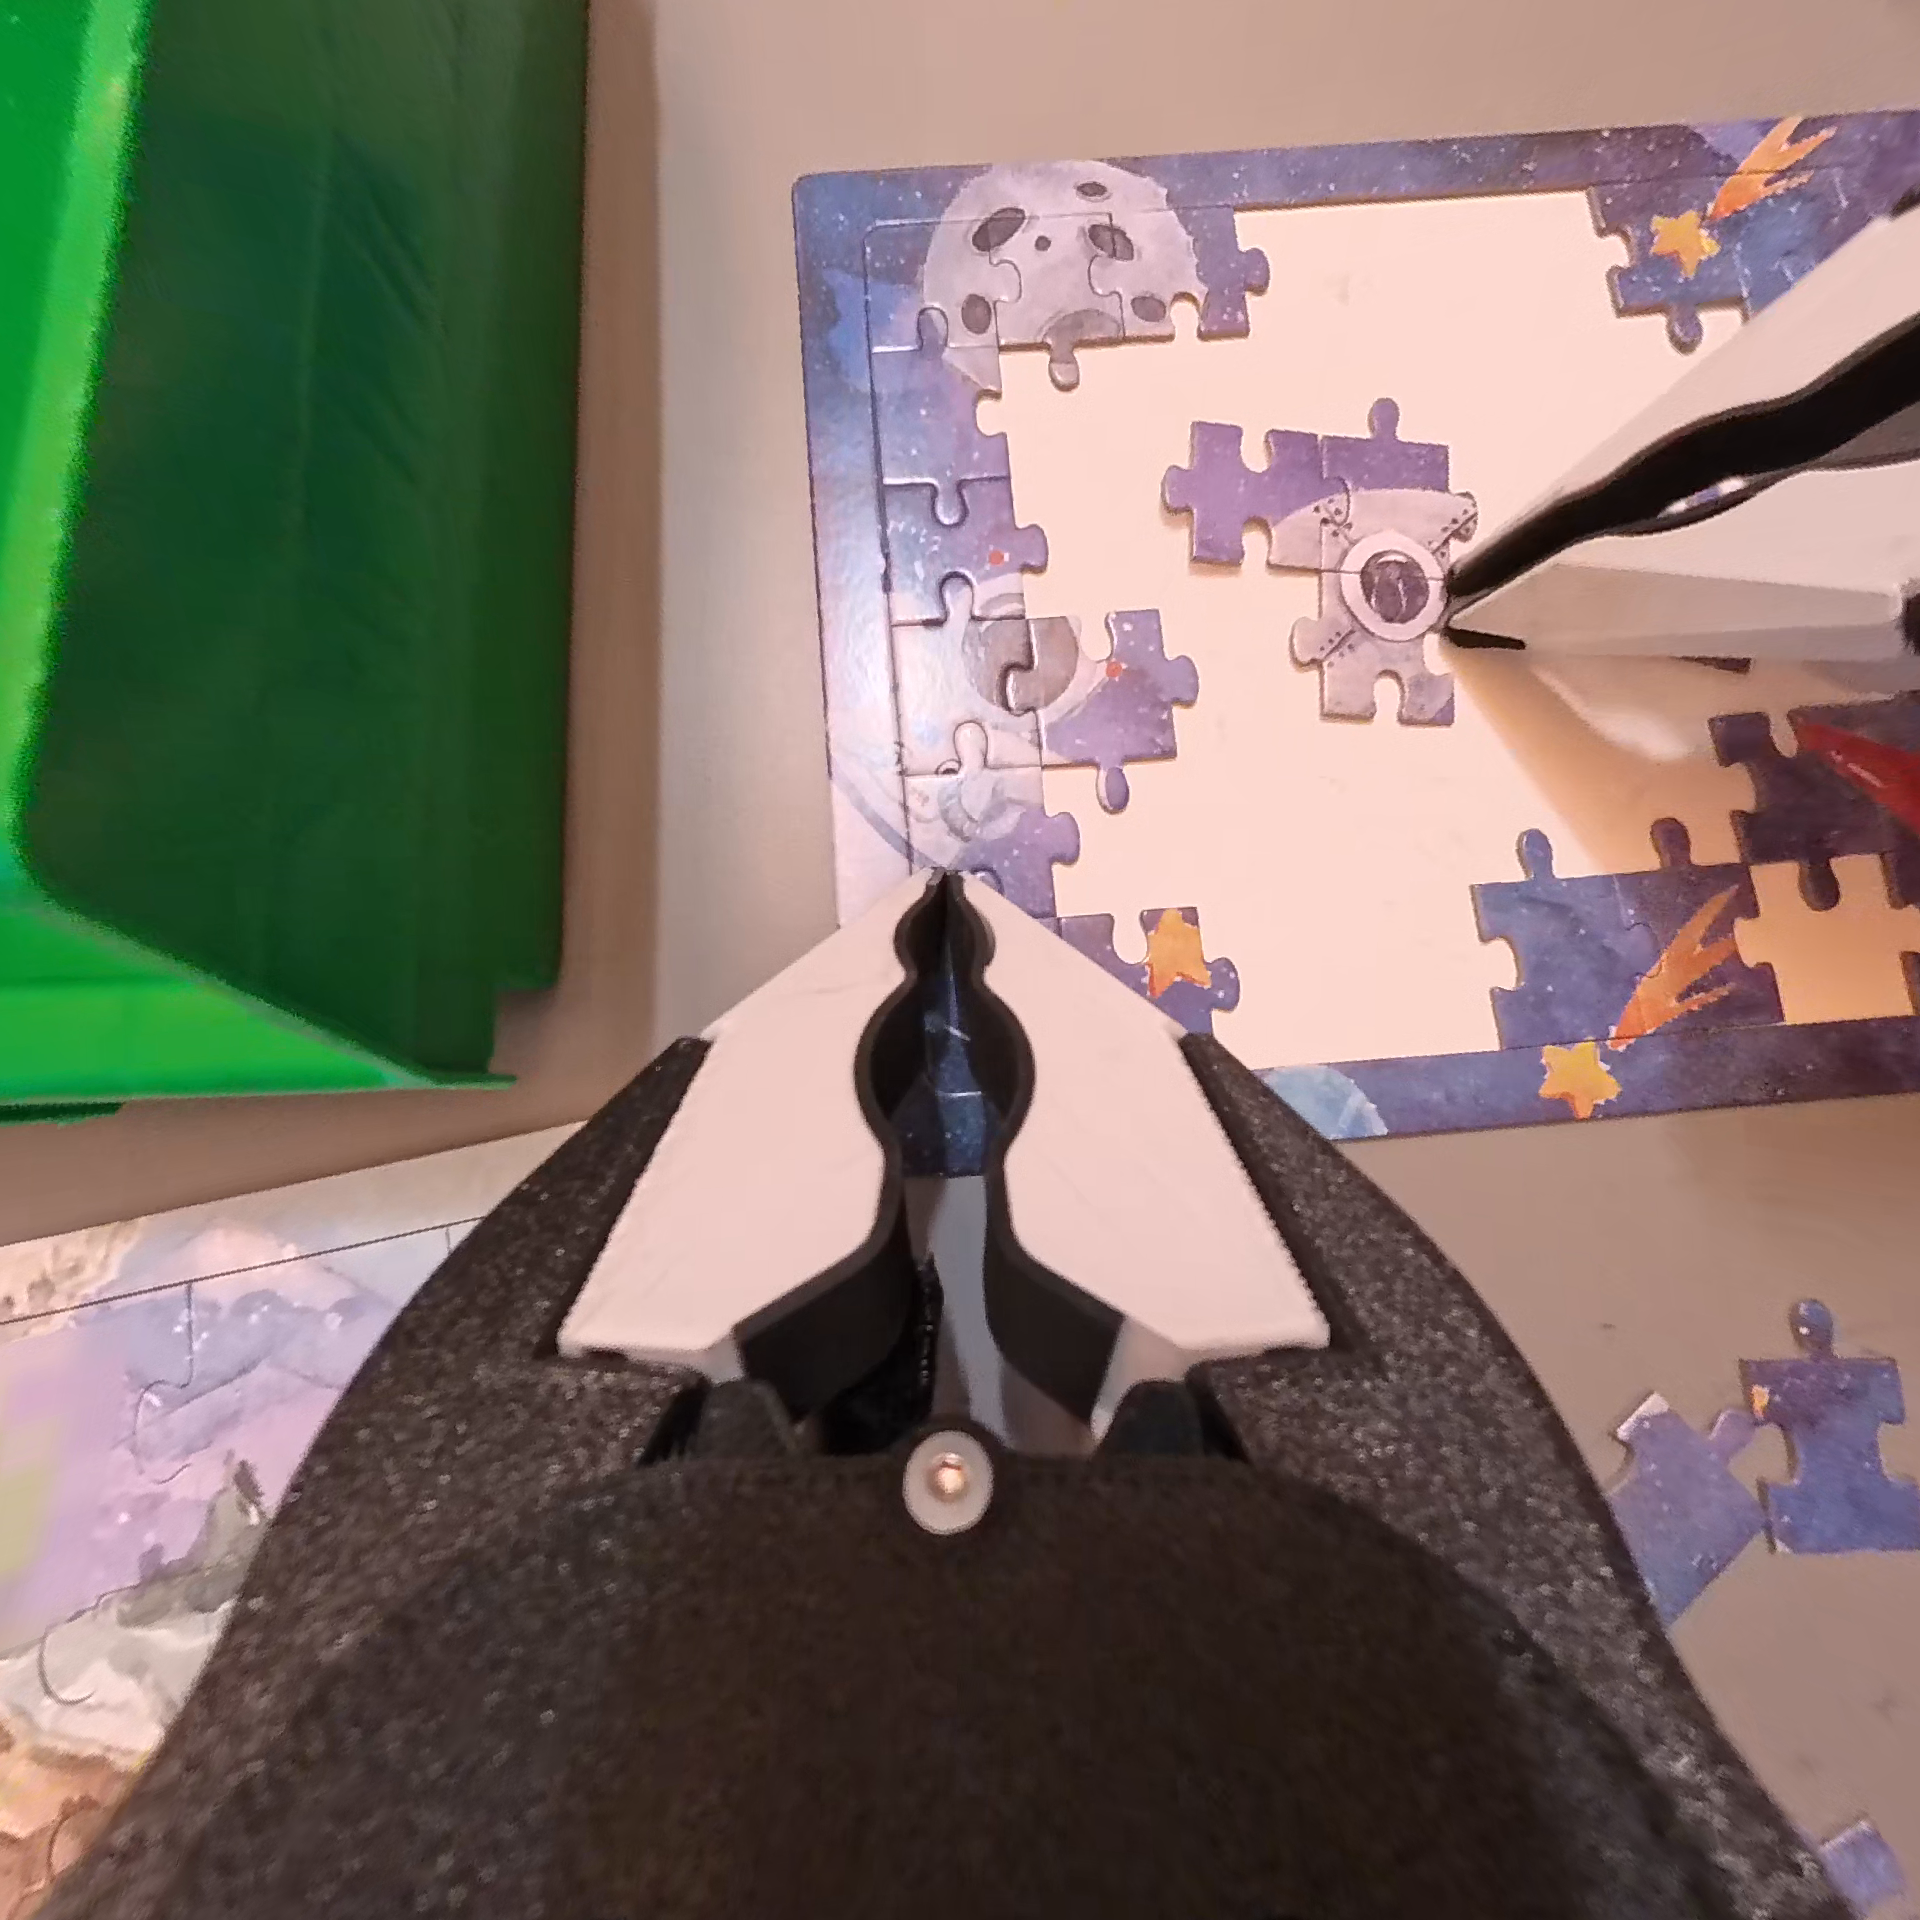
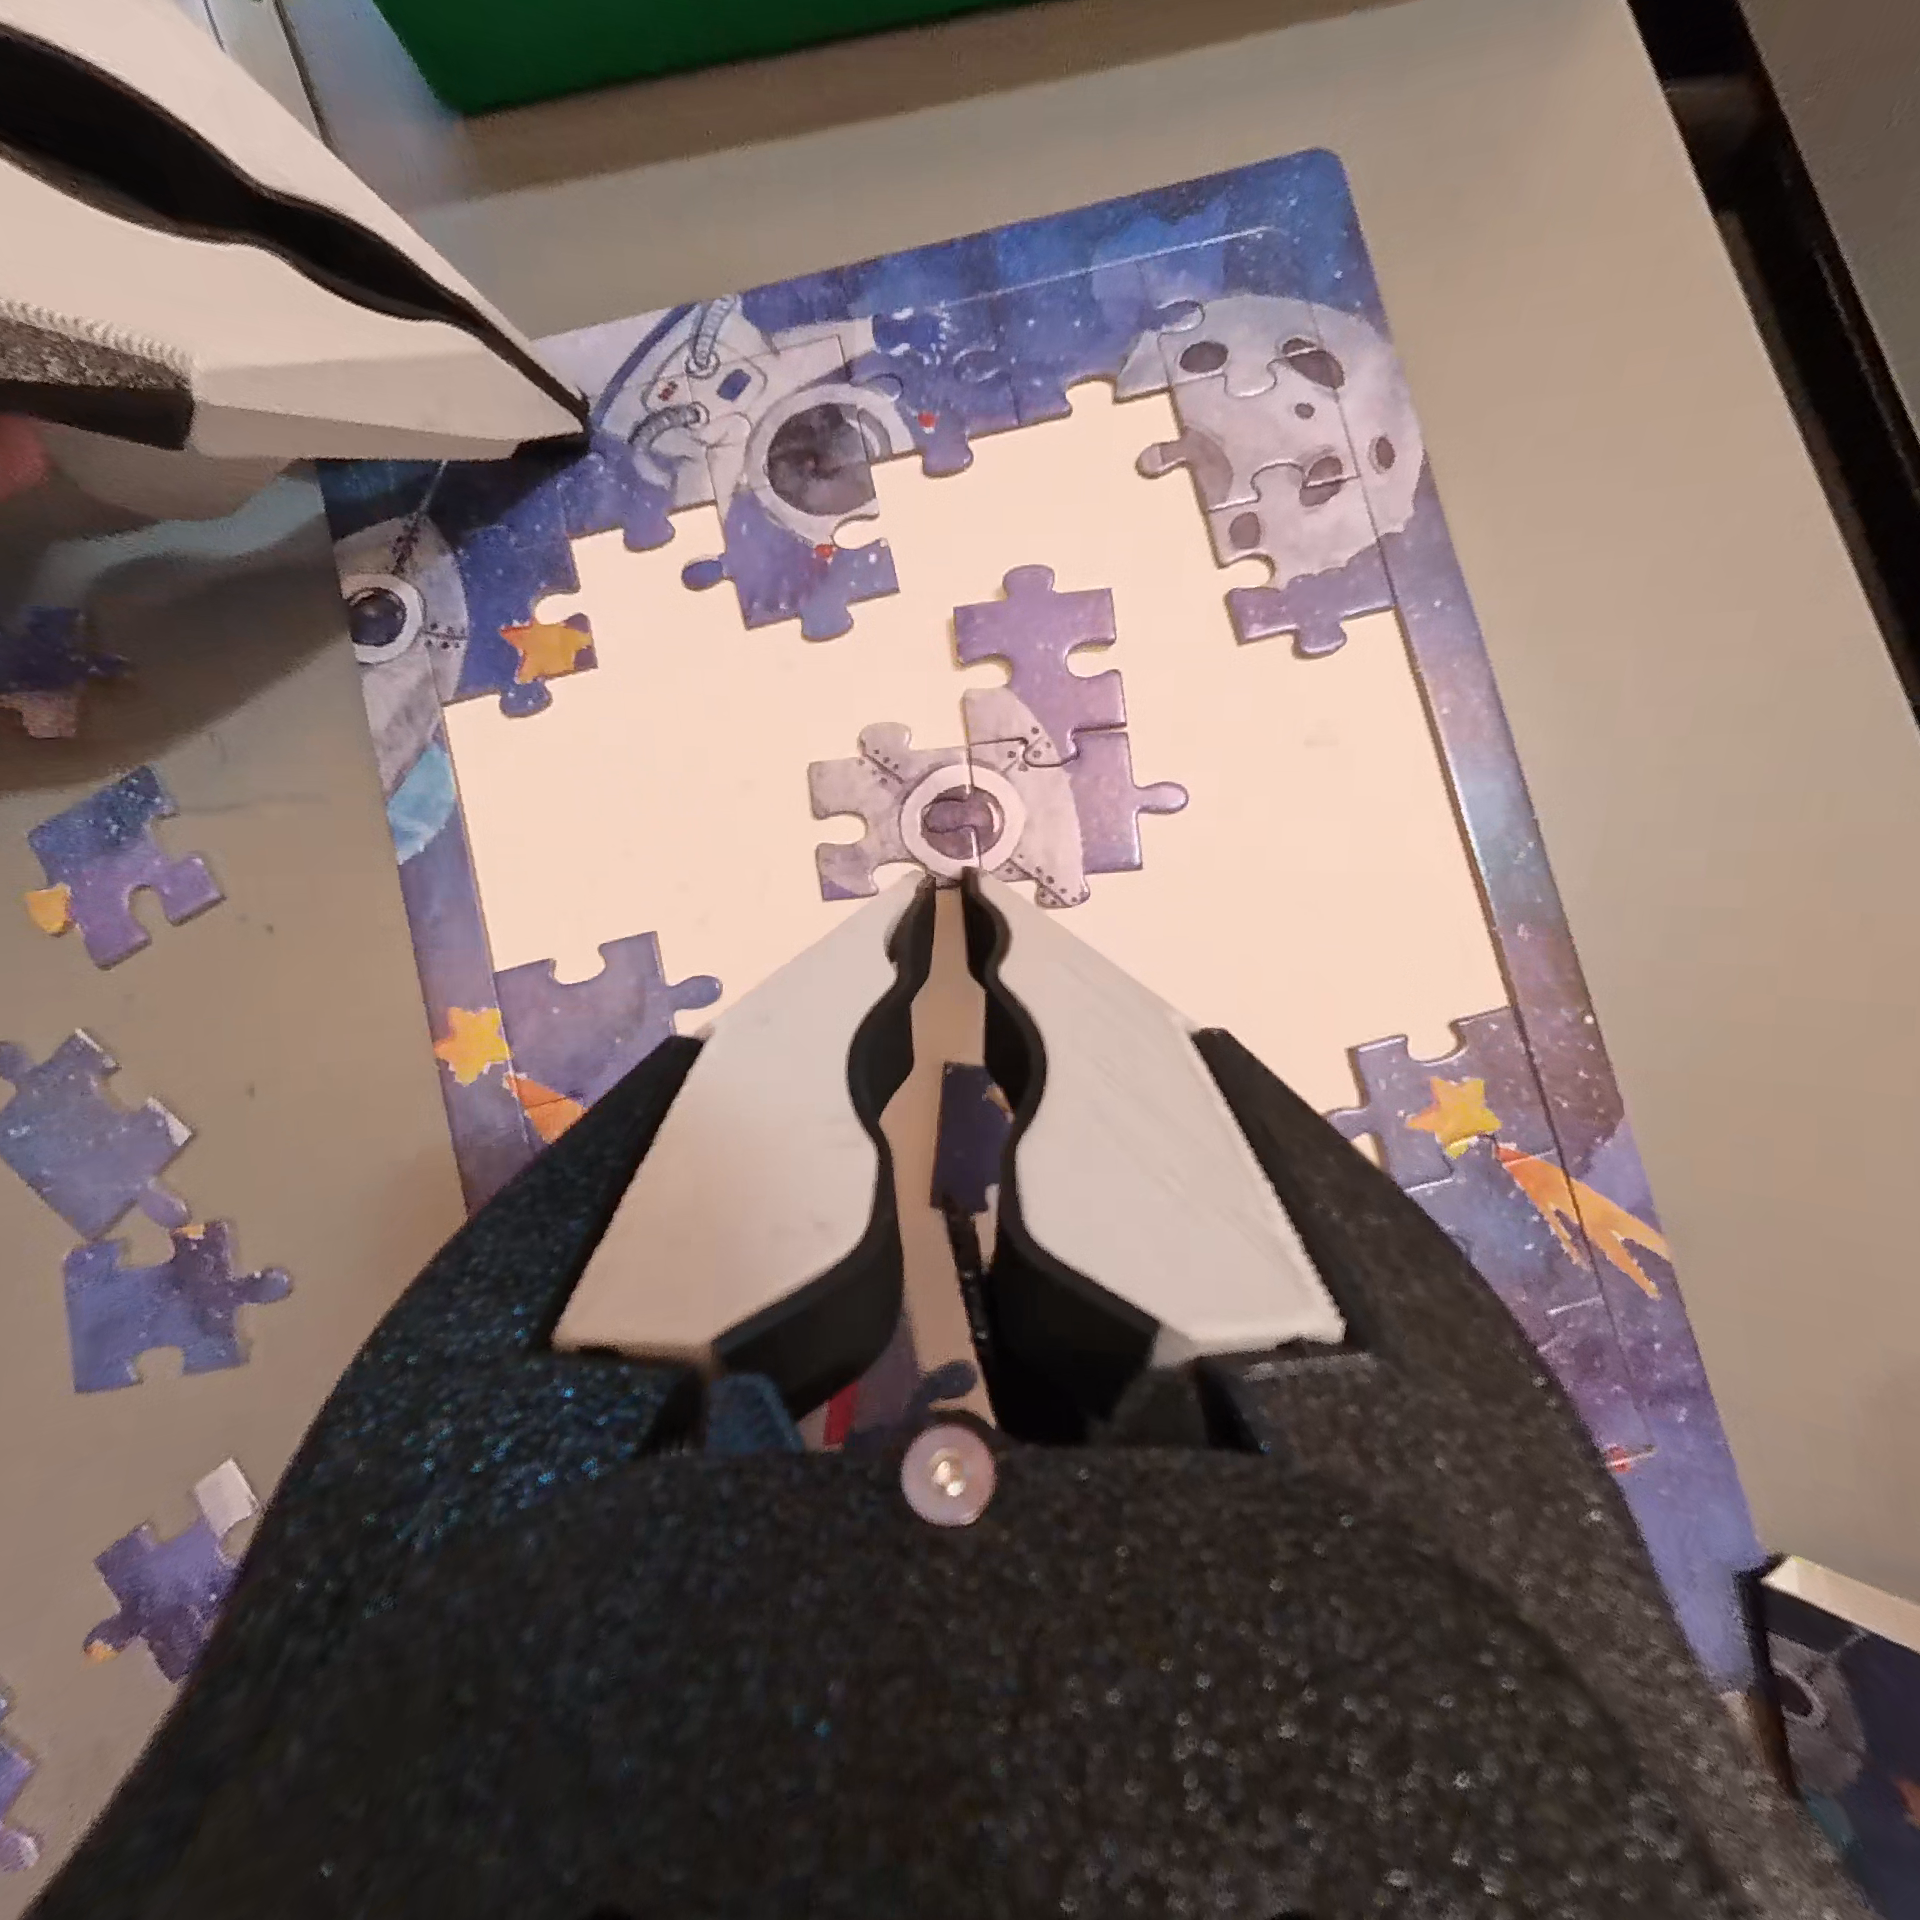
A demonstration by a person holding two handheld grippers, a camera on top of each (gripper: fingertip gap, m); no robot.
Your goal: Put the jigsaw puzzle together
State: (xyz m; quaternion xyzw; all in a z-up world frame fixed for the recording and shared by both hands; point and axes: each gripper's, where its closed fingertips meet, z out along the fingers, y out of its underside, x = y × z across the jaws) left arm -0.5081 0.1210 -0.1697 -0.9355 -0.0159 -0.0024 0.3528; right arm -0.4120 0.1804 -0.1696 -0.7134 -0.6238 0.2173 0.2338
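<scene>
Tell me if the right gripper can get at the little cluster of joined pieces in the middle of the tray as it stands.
Probably yes. The right gripper has its nearly shut tips already at the edge of the cluster, which lies alone on the bare tray floor, nothing between.

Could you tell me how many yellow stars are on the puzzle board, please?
3: one star upper left; one lower left; one lower right by a comet. The right gripper may hide others.

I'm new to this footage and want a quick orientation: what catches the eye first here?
The half-built space puzzle tray, its cream middle bare, fills the table. A small joined cluster of pieces with a round porthole lies loose in that middle, and the right gripper, nearly shut, points at its edge. The left gripper rests at the tray's corner, beside a green bin.
</scene>
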